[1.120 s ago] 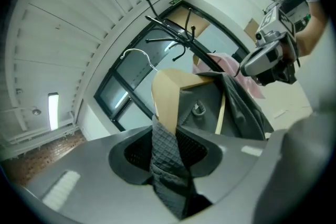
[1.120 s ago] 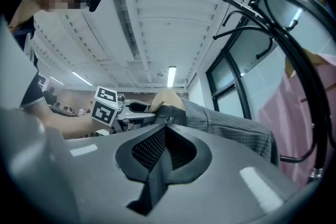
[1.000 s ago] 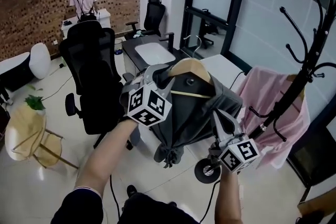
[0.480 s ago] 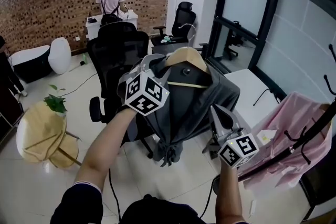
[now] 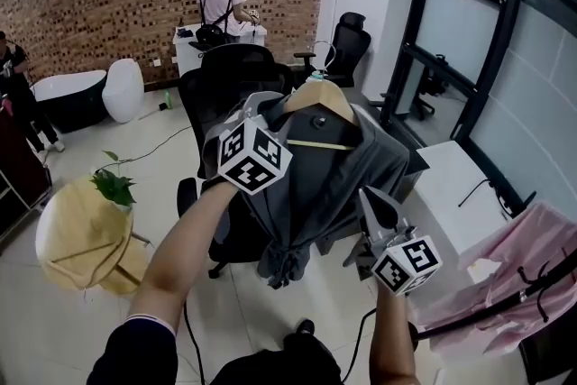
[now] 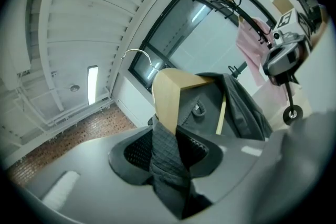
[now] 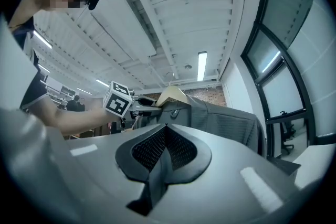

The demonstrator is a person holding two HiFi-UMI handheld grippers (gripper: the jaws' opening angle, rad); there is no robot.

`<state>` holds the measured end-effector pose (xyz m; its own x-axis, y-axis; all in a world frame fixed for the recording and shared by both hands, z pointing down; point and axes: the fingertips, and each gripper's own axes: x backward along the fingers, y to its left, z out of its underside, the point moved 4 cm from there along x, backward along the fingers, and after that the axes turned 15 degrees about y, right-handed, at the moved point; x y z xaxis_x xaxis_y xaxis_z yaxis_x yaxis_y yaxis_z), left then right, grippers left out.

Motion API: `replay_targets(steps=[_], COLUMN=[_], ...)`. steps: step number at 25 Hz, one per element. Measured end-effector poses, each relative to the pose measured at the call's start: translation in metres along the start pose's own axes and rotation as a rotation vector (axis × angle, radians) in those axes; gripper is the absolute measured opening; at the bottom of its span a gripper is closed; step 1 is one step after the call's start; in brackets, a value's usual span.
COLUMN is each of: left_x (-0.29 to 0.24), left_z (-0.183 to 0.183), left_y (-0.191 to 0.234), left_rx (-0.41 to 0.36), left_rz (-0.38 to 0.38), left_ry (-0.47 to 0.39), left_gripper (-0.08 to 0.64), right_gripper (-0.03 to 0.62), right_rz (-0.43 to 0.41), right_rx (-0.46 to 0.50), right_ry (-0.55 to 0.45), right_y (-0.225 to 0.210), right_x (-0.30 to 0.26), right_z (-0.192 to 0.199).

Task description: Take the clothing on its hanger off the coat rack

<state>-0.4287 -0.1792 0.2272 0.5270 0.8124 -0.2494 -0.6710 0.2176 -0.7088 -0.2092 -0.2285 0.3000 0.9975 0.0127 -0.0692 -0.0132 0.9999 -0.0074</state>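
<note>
A grey garment (image 5: 335,171) hangs on a wooden hanger (image 5: 321,100) in the middle of the head view, held up in the air. My left gripper (image 5: 269,113) is shut on the garment's quilted fabric (image 6: 167,152) at the hanger's left shoulder (image 6: 170,94). My right gripper (image 5: 368,197) sits lower right beside the garment's edge, jaws together with nothing between them (image 7: 164,131). The black coat rack (image 5: 505,313) stands apart at the lower right; no part of the hanger touches it.
A pink garment (image 5: 532,270) still hangs on the rack. A black office chair (image 5: 225,86) stands just behind the grey garment. A round wooden table with a plant (image 5: 81,234) is at the left, a white desk (image 5: 460,194) at the right. A person (image 5: 225,0) stands at the back.
The grey garment on its hanger has been carried left, away from the coat rack, which has slid to the lower right edge. Both grippers keep the same hold.
</note>
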Motion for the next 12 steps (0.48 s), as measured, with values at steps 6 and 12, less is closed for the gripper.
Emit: replay_targets(steps=[6, 12], left_x=[-0.047, -0.099], left_z=[0.041, 0.076], left_y=[0.03, 0.071], left_rx=[0.035, 0.077], left_rz=[-0.031, -0.07], left_ry=[0.072, 0.139], left_gripper=[0.126, 0.126], right_gripper=[0.0, 0.0], right_rz=[-0.069, -0.149], right_rx=[-0.014, -0.024], right_ry=[0.009, 0.004], right_y=[-0.025, -0.058], right_x=[-0.065, -0.139], right_z=[0.01, 0.008])
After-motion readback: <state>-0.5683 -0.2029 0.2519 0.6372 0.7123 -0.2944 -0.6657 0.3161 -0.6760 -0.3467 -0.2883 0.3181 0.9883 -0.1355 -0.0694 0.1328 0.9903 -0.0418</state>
